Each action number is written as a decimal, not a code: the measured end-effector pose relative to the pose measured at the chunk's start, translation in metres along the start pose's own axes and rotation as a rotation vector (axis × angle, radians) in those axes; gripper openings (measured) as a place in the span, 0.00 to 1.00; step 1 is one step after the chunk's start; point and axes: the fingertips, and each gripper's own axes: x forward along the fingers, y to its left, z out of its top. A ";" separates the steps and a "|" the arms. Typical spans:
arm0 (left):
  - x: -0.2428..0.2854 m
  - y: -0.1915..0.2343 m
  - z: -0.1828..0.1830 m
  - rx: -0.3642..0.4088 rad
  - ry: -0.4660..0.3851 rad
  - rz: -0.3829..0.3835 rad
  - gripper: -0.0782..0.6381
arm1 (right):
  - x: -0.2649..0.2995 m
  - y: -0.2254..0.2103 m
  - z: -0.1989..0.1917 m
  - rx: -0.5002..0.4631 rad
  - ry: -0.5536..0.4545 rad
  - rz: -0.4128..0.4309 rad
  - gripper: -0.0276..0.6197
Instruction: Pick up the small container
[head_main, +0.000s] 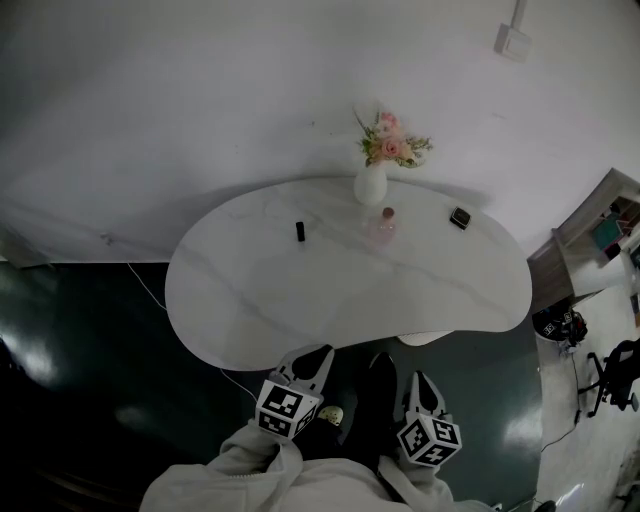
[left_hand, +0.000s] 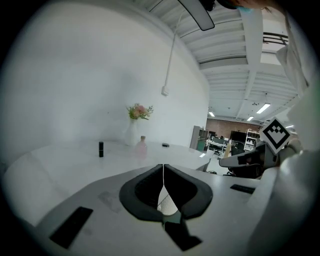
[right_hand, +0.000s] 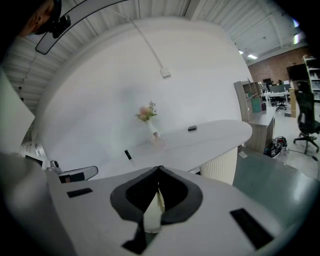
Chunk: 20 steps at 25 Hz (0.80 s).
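Observation:
On the white table (head_main: 260, 300) a small black cylindrical container (head_main: 300, 231) stands upright at the far left. A small pink bottle (head_main: 386, 215) stands in front of a white vase of flowers (head_main: 371, 183). My left gripper (head_main: 312, 358) and right gripper (head_main: 420, 385) are held close to my body, short of the table's near edge, both shut and empty. The left gripper view has its jaws (left_hand: 163, 167) closed tip to tip, the black container (left_hand: 101, 148) and pink bottle (left_hand: 142, 145) far ahead. In the right gripper view the jaws (right_hand: 159, 170) also meet, with the container (right_hand: 128, 154) beyond.
A flat black object (head_main: 459, 217) lies at the table's far right. A white wall runs behind the table. Dark floor surrounds it, with a thin cable (head_main: 150, 290) at the left. Shelving (head_main: 600, 235) and an office chair (head_main: 612, 375) stand to the right.

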 end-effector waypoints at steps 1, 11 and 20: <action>0.003 0.001 0.000 -0.002 0.002 0.001 0.13 | 0.004 0.000 0.001 -0.001 0.005 0.002 0.12; 0.063 0.009 0.013 -0.010 0.005 0.014 0.13 | 0.050 -0.021 0.030 -0.021 0.035 0.033 0.12; 0.136 0.027 0.040 -0.040 -0.014 0.040 0.15 | 0.105 -0.051 0.077 -0.059 0.043 0.048 0.12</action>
